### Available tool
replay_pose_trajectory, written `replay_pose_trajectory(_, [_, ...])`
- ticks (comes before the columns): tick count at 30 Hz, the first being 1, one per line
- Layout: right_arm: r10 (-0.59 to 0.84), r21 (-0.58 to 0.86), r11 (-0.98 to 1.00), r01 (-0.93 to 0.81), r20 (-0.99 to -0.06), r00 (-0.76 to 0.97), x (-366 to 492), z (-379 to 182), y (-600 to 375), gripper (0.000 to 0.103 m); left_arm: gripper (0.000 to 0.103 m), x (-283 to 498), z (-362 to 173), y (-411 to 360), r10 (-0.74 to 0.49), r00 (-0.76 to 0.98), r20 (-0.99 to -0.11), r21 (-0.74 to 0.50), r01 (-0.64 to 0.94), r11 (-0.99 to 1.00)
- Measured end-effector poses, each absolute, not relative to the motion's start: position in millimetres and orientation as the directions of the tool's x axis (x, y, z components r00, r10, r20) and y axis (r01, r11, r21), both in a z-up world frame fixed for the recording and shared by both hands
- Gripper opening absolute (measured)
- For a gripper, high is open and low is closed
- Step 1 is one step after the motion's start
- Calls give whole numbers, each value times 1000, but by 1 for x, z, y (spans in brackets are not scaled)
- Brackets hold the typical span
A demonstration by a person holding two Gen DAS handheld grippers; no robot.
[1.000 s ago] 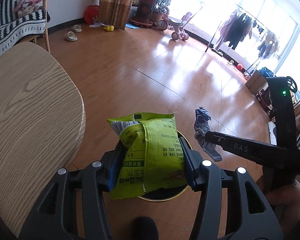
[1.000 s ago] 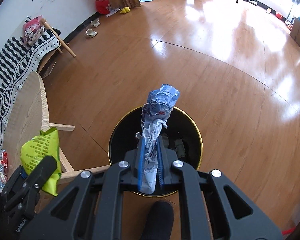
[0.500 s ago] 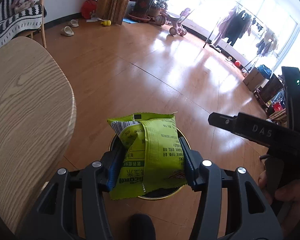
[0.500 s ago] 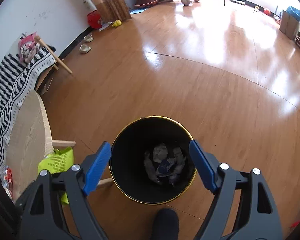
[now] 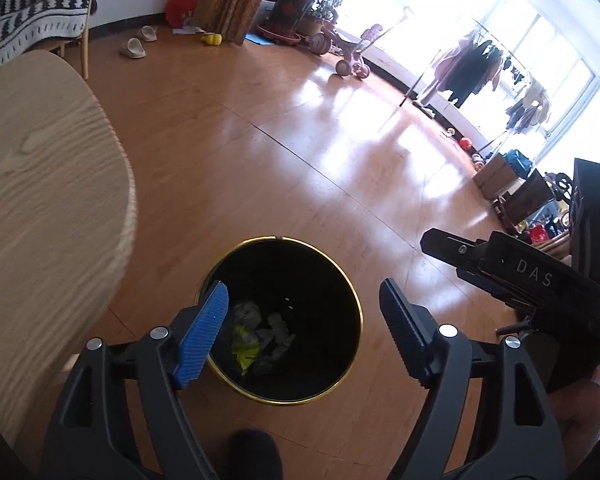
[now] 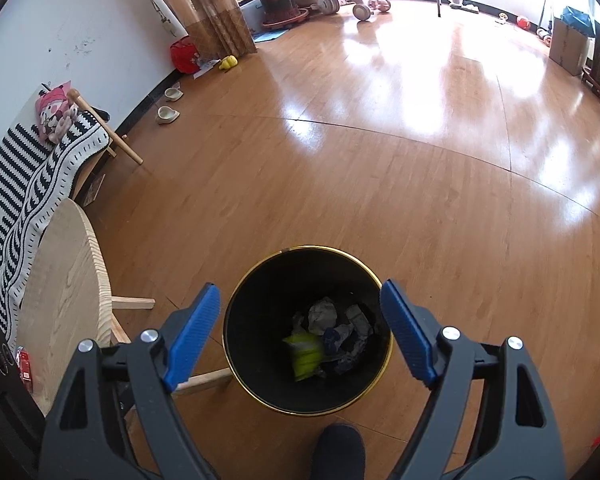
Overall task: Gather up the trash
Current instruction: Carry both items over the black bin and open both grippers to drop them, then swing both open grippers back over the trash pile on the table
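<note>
A black trash bin with a gold rim (image 5: 342,280) (image 6: 256,272) stands on the wooden floor below both grippers. Inside lie the green snack bag (image 5: 244,348) (image 6: 306,354), a blue wrapper (image 6: 338,338) and crumpled grey paper (image 6: 322,312). My left gripper (image 5: 302,328) is open and empty above the bin. My right gripper (image 6: 300,330) is open and empty above the bin too. The right gripper's body (image 5: 532,280) shows at the right of the left wrist view.
A round light-wood table (image 5: 40,200) (image 6: 64,292) stands left of the bin, with its legs (image 6: 134,303) close to it. A red packet (image 6: 24,364) lies at the table's far edge. A striped-blanket chair (image 6: 32,164), slippers (image 6: 168,114) and plants (image 5: 296,4) stand far off.
The left gripper opened and the green snack bag dropped into the bin. Earlier the right gripper opened and let its blue wrapper fall in; it stays open.
</note>
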State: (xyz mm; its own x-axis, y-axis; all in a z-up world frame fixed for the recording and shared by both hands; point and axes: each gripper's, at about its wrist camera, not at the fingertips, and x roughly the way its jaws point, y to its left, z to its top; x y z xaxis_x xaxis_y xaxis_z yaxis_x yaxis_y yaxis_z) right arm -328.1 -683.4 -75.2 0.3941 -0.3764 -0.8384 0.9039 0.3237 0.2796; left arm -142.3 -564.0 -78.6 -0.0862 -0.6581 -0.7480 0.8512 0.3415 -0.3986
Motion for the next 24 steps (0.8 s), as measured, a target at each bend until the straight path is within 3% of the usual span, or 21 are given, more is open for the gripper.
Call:
replay_pose_trajectory(7, [-367,286,396,873,-822,436,-295,-60,-666,83,89,-119,-51,-529,-671,-15,-741,-371,843,390])
replay_pose_trajectory(17, [-282,272,637,722,-789,546,-163,-25,-580,83,90,-41,1,-420,-657,171,-734,-324,762,561])
replay_pose_trajectory(24, [-172,261,795,548,-769,616,-53,-5,-484,83,90,35,28,-302,-603,367,-708,-286,632,720])
